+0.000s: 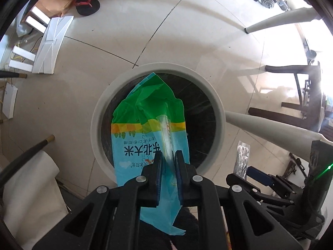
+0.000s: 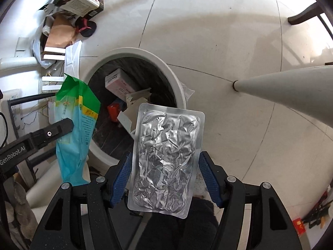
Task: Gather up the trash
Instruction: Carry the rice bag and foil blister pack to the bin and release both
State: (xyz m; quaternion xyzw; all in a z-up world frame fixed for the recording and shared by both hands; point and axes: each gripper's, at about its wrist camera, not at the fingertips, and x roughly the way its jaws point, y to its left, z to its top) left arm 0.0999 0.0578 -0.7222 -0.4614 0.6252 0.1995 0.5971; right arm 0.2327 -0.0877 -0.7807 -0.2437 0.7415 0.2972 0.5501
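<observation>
**Green-and-blue bag and a foil pack, both held at the bin**

Green at its far end and pale blue near my fingers, the rice bag (image 1: pixel 148 125) is pinched in my left gripper (image 1: pixel 168 160), whose two pads are drawn narrow onto a fold of the plastic. In the left wrist view the bag hangs straight over the mouth of the white bin (image 1: pixel 97 112), running from 6 o'clock up to 12 across the dark liner, with its torn blue end trailing below my fingers.

My right gripper (image 2: pixel 165 179) stands wide, its blue pads at 9 and 3 o'clock of the silver foil pack (image 2: pixel 166 158). The crumpled pack lies flat across the gap between them; its edges come close to both pads, but I cannot tell whether they actually press on it. Its far end reaches over the near rim of the bin at about 12 o'clock from my fingers.

From the right wrist view the bin already holds a white and pink box (image 2: pixel 119 83), a small red packet (image 2: pixel 113 110) and scraps of torn cardboard (image 2: pixel 135 100). The left gripper and its bag show at 9 o'clock, beside the bin's rim.

A red and black sandal (image 1: pixel 85 2) lies on the tiled floor (image 1: pixel 187 31) at 11 o'clock, well apart from the bin.
</observation>
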